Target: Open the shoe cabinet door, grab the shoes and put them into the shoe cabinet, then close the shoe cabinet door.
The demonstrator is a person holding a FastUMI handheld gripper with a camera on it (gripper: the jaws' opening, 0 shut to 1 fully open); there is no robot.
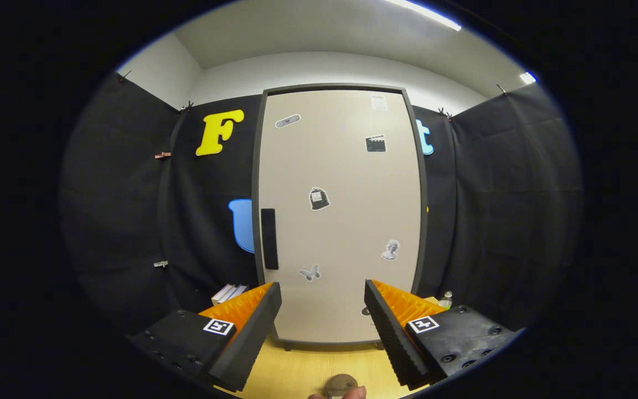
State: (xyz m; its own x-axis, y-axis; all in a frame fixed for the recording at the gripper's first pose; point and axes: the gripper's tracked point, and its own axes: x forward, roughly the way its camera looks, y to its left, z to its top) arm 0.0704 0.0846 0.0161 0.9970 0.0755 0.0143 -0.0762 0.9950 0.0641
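The shoe cabinet stands upright in the middle of the frame, on a pale wooden table, with its beige door shut flush inside a dark grey frame. The hand-held gripper faces it from a little way back, its two ridged orange-and-black fingers spread wide apart with nothing between them; the door's lower part shows through the gap.

The place to take hold looks to be the black vertical handle near the door's left edge, at about mid-height. It seems a slim, stiff bar or recess, so I would expect the hinges to sit on the right side and the door to swing out leftward. The panel is probably a light board, rigid and smooth, and a finger hooked behind the handle should move it with little force. The flat face itself offers no grip. Whether the handle stands proud of the door or is sunk into it I cannot tell from here.

Several small stickers dot the door. A few pale book-like items lie to the cabinet's lower left, and a small bottle to its lower right, both partly cut off by the fingers. At the bottom centre a roundish grey-brown object and a fingertip peek in, too cropped to identify.
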